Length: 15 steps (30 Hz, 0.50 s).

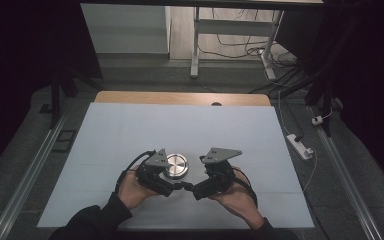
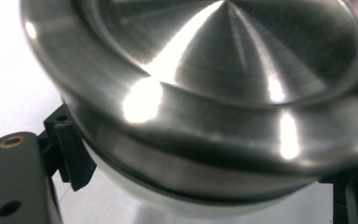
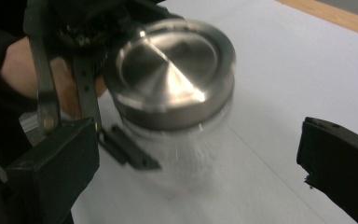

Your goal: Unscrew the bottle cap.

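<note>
Jar (image 3: 182, 140), a clear glass one capped by a brushed steel lid (image 3: 170, 70), was found standing upright on the white table sheet (image 1: 130, 130), held low on its body by the left tongs (image 1: 176, 186). In the left gripper view the lid (image 2: 223, 60) was seen just ahead of and above those jaws, one dark jaw to each side of the glass beneath the rim, so the left tongs were judged to be closed on the jar and steadying it. The lid was seated flat on the jar's mouth, with no gap or tilt to be made out, so the opening was judged not yet begun. The right tongs (image 3: 196, 168) were seen with their jaws standing wide apart and nothing between them; the jar lay just ahead of them and toward the left jaw, near but not yet enclosed. In the high view the right tongs (image 1: 196, 192) were placed just beside the left pair, tips almost meeting in front of the jar (image 1: 175, 166). Gripping the lid with the right tongs, and then loosening and lifting it off, were judged to be left undone.
</note>
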### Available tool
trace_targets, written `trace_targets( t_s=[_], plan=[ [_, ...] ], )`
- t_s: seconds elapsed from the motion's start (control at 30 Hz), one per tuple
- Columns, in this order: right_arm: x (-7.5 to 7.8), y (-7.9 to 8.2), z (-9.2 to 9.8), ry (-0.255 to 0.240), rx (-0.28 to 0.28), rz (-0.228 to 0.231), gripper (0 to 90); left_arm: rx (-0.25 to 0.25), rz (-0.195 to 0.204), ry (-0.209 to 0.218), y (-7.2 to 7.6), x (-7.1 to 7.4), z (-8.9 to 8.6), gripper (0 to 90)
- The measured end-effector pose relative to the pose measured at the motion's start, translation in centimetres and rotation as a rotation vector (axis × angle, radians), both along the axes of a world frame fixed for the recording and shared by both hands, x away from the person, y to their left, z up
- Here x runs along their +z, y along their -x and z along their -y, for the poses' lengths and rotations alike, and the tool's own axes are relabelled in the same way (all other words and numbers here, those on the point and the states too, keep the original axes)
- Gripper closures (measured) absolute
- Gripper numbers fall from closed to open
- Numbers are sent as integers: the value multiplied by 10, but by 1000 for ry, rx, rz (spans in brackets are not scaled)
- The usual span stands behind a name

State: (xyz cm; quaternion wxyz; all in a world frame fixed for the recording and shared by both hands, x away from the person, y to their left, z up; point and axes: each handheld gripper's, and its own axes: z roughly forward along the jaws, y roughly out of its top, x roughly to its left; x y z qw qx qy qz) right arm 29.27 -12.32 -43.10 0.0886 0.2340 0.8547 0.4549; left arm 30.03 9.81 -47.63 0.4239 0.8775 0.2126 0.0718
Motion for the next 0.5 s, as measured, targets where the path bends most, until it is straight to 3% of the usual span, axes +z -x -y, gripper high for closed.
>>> trace_targets(
  t_s=[0.23, 0.4, 0.5],
  plan=[
    [5, -8, -24, -7, 10, 9, 1, 12, -2, -5, 1, 0, 2, 154],
    [2, -11, -39, 28, 8, 26, 80, 13, -1, -6, 1, 1, 3, 154],
    [-1, -13, -43, 19, 27, 14, 168, 19, -9, -1, 0, 1, 2, 154]
  ],
)
